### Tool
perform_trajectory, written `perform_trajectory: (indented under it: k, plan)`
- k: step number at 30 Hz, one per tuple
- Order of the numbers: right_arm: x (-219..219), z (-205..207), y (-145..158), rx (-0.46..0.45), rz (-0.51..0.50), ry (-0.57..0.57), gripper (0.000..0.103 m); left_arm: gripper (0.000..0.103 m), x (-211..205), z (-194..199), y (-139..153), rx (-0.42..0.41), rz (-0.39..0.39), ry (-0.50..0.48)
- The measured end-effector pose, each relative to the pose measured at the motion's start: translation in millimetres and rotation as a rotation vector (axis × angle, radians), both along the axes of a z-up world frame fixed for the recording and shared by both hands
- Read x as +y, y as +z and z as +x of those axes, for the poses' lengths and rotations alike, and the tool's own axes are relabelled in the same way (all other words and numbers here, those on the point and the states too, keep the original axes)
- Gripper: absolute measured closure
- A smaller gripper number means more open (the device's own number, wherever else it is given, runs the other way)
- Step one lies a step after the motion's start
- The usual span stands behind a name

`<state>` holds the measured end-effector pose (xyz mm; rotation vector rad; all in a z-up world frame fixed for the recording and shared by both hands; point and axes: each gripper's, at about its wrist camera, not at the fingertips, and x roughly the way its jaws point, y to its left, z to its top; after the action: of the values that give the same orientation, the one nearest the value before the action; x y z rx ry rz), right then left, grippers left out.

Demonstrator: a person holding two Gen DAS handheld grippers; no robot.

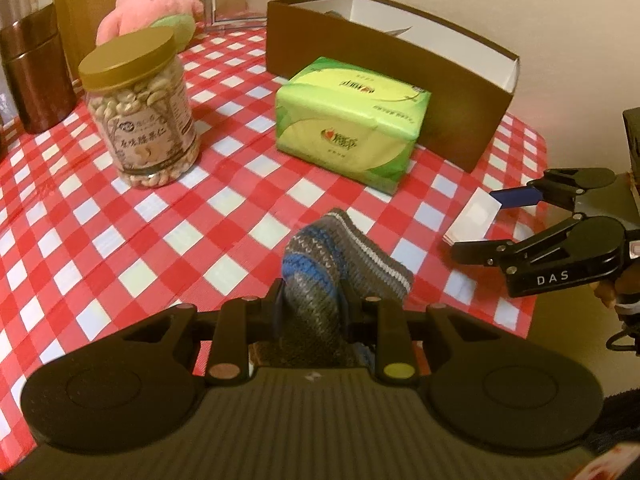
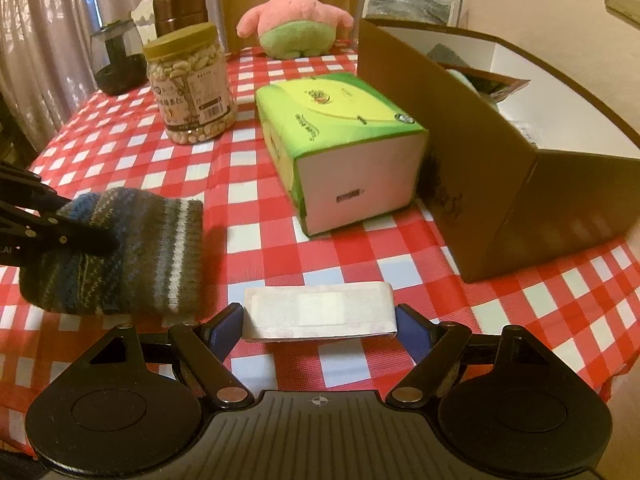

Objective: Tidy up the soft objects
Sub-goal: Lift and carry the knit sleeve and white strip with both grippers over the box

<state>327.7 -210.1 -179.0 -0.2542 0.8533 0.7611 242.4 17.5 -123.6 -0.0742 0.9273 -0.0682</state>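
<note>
- left gripper (image 1: 316,300): jaws pinched in tight on one striped grey-and-blue knitted sock (image 1: 340,256), holding it over the red-and-white checked tablecloth (image 1: 120,216)
- right gripper (image 2: 320,322): jaws spread wide around one flat white bandage strip (image 2: 320,312); can't tell if the pads actually press it
- also one pink starfish plush (image 2: 296,12), one green tissue pack (image 2: 340,136), one brown open box (image 2: 500,184), one gold-lidded nut jar (image 2: 192,84)
</note>
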Motion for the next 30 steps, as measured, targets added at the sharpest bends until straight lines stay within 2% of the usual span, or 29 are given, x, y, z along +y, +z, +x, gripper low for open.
perform_trajectory:
  k: [17, 30]
  plan:
    - [-36, -16, 25, -0.016, 0.038, -0.077, 0.022, 0.079, -35, 5, 27, -0.075, -0.018, -0.108]
    - [-98, -11, 53, -0.044, 0.041, -0.211, 0.022, 0.079, -75, 34, 69, -0.195, -0.071, -0.207]
